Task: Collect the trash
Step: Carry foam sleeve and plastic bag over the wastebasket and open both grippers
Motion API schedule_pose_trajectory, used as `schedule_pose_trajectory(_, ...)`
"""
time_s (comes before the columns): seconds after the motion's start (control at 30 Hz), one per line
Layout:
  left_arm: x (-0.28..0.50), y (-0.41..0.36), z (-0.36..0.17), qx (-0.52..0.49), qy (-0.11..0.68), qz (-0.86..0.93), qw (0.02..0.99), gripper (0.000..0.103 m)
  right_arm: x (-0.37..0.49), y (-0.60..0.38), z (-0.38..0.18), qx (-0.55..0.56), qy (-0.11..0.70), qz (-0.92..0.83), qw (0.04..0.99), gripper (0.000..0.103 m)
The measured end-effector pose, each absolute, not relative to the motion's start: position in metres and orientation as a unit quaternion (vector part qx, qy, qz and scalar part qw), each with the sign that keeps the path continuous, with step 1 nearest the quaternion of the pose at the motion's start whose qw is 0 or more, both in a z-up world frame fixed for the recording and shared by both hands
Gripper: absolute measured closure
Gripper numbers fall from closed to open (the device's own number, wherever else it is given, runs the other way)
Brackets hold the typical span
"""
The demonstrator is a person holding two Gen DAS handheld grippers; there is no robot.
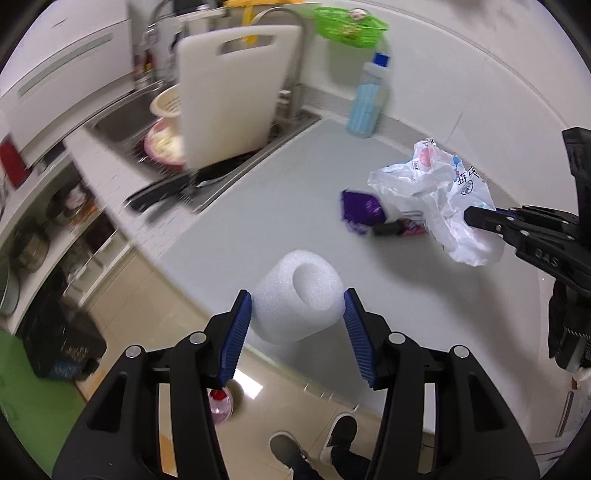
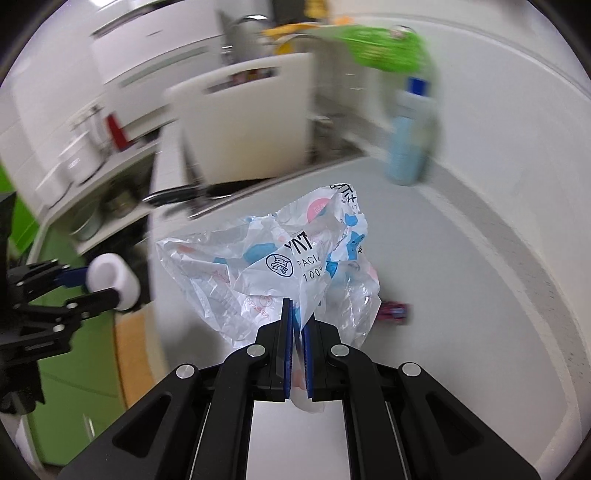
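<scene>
In the left wrist view, the sink [image 1: 122,125] sat at upper left with a white cutting board [image 1: 232,96] propped up in it, a cream colander [image 1: 168,105] and a pink bowl [image 1: 164,142] behind the board. At lower centre the left gripper [image 1: 297,312] held a white foam sleeve [image 1: 299,299] between its blue pads, jaws about half apart and pressed to its sides, above the front edge of the grey counter [image 1: 277,206]. Below it a person's shoes [image 1: 314,443] showed on the floor. Right of centre a purple wrapper [image 1: 360,210] and a small dark wrapper [image 1: 400,227] lay on the counter, near each other. A blue-capped bottle [image 1: 369,99] stood by the wall at upper right, under a green basket [image 1: 351,26]. At far right the right gripper [image 1: 476,218] pinched a crumpled printed plastic bag [image 1: 443,188], lifted off the counter.

In the right wrist view, the foam sleeve [image 2: 112,282] appeared at left, and the bag [image 2: 280,266] hung at centre from tightly closed jaws.
</scene>
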State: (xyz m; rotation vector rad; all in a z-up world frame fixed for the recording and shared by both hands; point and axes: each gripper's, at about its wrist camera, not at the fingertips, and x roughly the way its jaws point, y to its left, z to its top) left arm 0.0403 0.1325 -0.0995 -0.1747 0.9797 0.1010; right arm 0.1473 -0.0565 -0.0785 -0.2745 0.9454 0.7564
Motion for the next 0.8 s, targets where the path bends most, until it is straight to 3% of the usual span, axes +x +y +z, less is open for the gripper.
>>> schedule_pose_trajectory(0.37, -0.079, 0.216, -0.149, -0.136, 0.480, 0.141, 0.855, 0.052, 0.051, 0.066, -0.125, -0.179, 0.457, 0.450, 0.746, 0.098)
schedule_pose_trajectory(0.6, -0.131, 0.270, -0.230, -0.171, 0.499, 0.182, 0.830, 0.052, 0.007, 0.135, -0.201, -0.223, 0.477, 0.467, 0.711, 0.098)
schedule_pose_trajectory(0.8, -0.154, 0.312, -0.333, -0.201, 0.521, 0.203, 0.804, 0.052, -0.010, 0.184, -0.287, -0.254, 0.493, 0.470, 0.687, 0.098)
